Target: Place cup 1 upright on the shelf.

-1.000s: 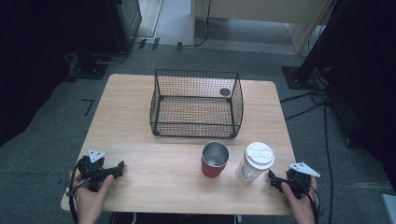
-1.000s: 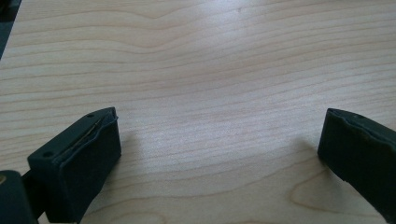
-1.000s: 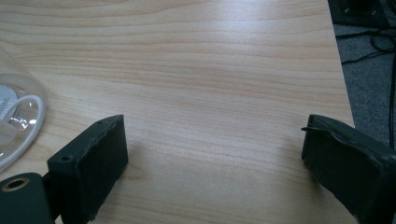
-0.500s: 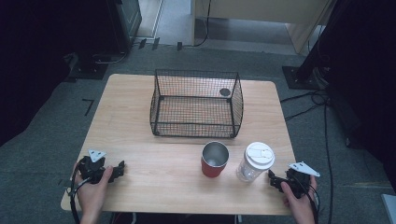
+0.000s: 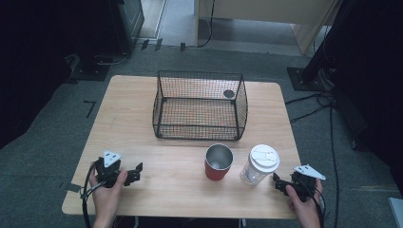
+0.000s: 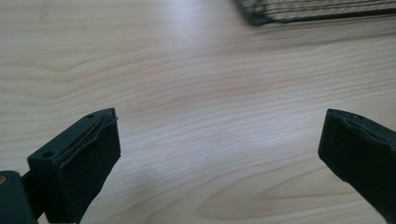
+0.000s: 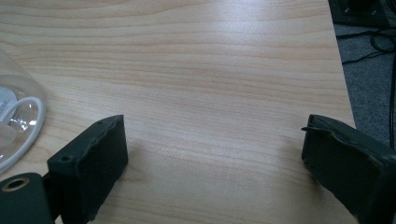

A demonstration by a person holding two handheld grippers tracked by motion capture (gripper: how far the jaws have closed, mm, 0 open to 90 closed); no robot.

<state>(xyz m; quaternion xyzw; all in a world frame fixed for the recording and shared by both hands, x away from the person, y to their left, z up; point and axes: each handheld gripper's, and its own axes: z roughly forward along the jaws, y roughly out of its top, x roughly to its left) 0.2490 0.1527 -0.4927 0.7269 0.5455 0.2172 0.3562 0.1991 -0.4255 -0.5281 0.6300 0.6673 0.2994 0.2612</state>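
Observation:
A black wire basket (image 5: 197,105) stands on the middle of the wooden table (image 5: 142,109). In front of it are a red cup with a metal inside (image 5: 218,163) and, to its right, a clear cup with a white lid (image 5: 259,164). My left gripper (image 5: 136,173) is held near the front left edge, its jaws pointing right. They stand open over bare wood (image 6: 219,154). My right gripper (image 5: 278,184) sits at the front right, just right of the clear cup (image 7: 14,121), open with nothing between its jaws (image 7: 215,158).
A small dark disc (image 5: 228,93) shows at the basket's back right. The basket's near corner (image 6: 308,11) lies ahead of the left gripper. The table's right edge (image 7: 343,79) is close to the right gripper. Cables and stands lie on the floor around the table.
My left gripper has shifted to the right along the front of the table. The right gripper and both cups have stayed where they were.

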